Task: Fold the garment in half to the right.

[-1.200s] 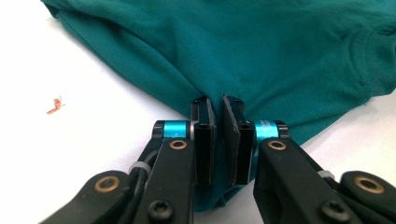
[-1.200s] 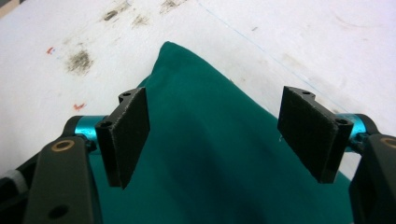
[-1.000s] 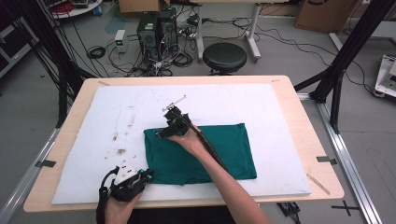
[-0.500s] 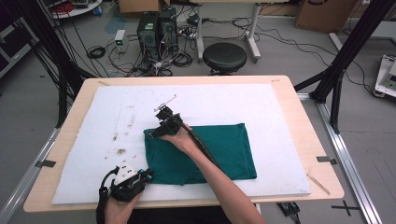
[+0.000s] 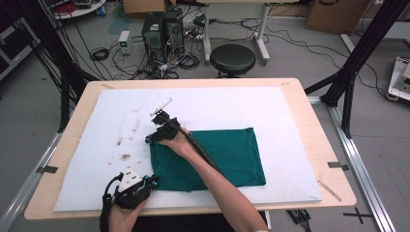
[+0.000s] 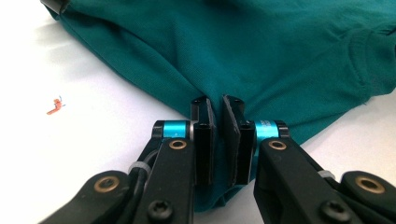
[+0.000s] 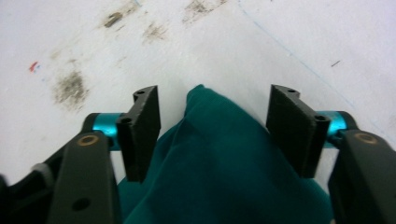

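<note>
A dark green cloth point(image 5: 227, 154) lies folded on the white mat point(image 5: 241, 106), right of centre. My left gripper point(image 5: 153, 181) sits at the cloth's near left corner. In the left gripper view its jaws point(image 6: 217, 105) are shut on a fold of the cloth point(image 6: 261, 46). My right gripper point(image 5: 153, 137) is at the cloth's far left corner, the forearm reaching across the cloth. In the right gripper view its jaws point(image 7: 214, 93) have just been closing. They still stand apart, with the cloth's corner point(image 7: 224, 163) between them and neither pad touching it.
The mat covers a wooden table point(image 5: 329, 145) and has dark smudges point(image 5: 125, 157) left of the cloth. A black stool point(image 5: 232, 58), computer cases point(image 5: 162, 29) and cables stand on the floor beyond the far edge. Black frame struts point(image 5: 358, 53) rise at the right.
My right hand has slid left along the cloth's far edge to its left corner. The left hand and the cloth have stayed put.
</note>
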